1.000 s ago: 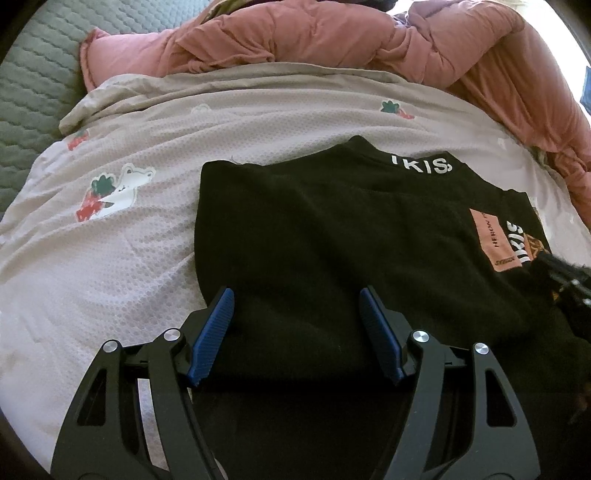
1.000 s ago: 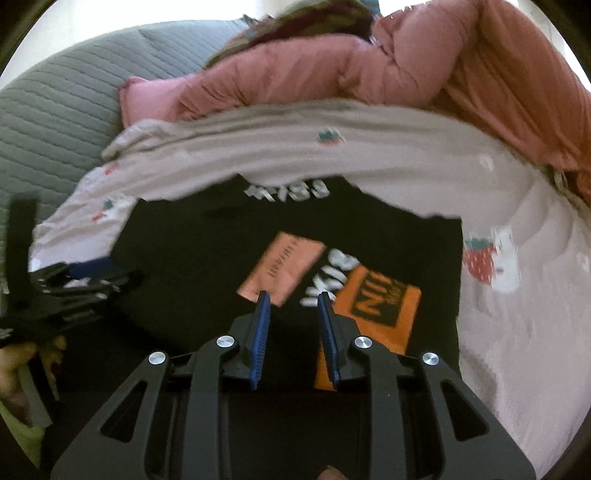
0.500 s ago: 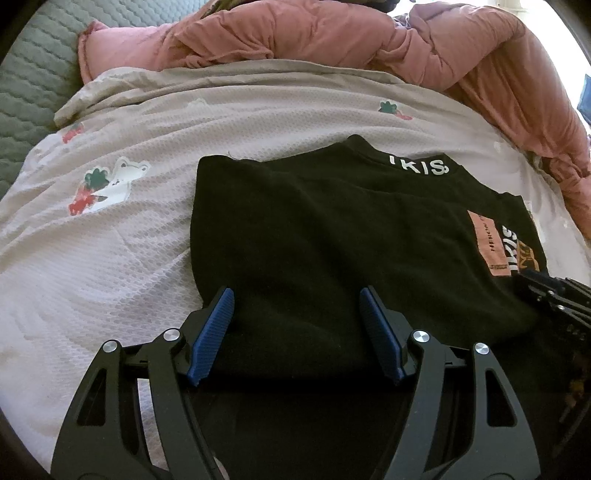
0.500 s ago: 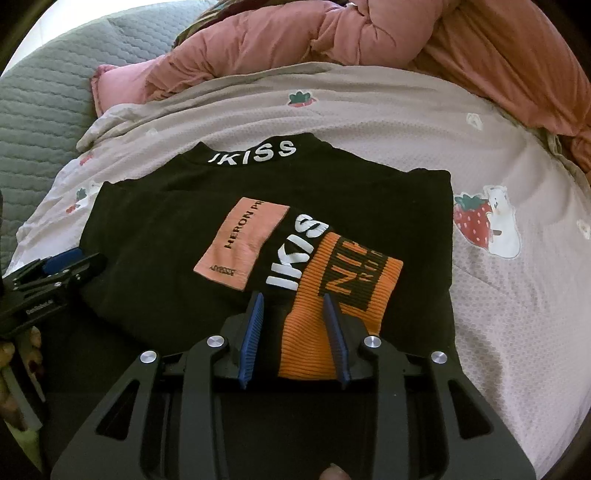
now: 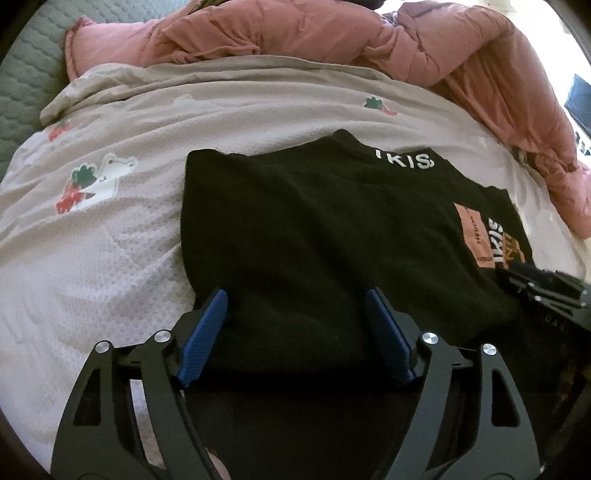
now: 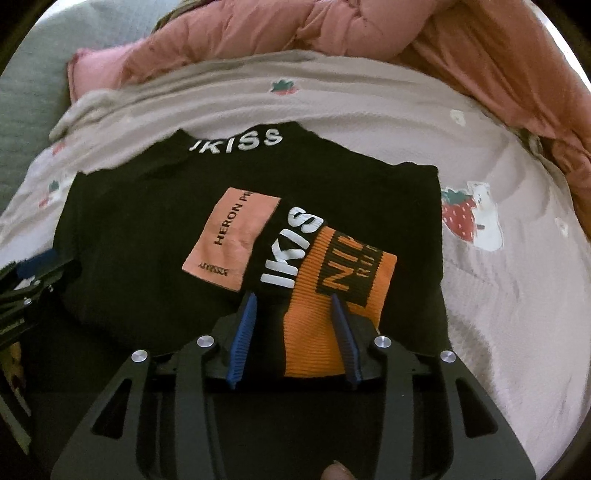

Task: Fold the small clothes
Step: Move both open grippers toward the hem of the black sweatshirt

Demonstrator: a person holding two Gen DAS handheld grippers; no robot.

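Observation:
A folded black sweater (image 5: pixel 314 229) lies flat on the bed, white "IKISS" lettering at its collar. In the right wrist view it (image 6: pixel 147 229) shows a pink patch (image 6: pixel 232 240) and an orange ribbed cuff (image 6: pixel 325 332) folded across its front. My left gripper (image 5: pixel 295 295) hovers over the sweater's near left edge, its jaws wide and still opening, with cloth lying loose between them. My right gripper (image 6: pixel 293 297) is also opening, the orange cuff between its fingers but not pinched. Each gripper shows at the edge of the other's view: right gripper (image 5: pixel 539 284), left gripper (image 6: pixel 33 273).
A beige sheet (image 5: pixel 110 258) with strawberry and bear prints covers the bed around the sweater. A bunched pink duvet (image 5: pixel 332 29) runs along the far side and down the right. Grey-green quilted bedding (image 5: pixel 22 74) shows at the far left.
The right jaws have spread apart around the orange cuff, and the right view has steadied and tilted to show more of the sweater. The left jaws widened a little; the sweater stays put.

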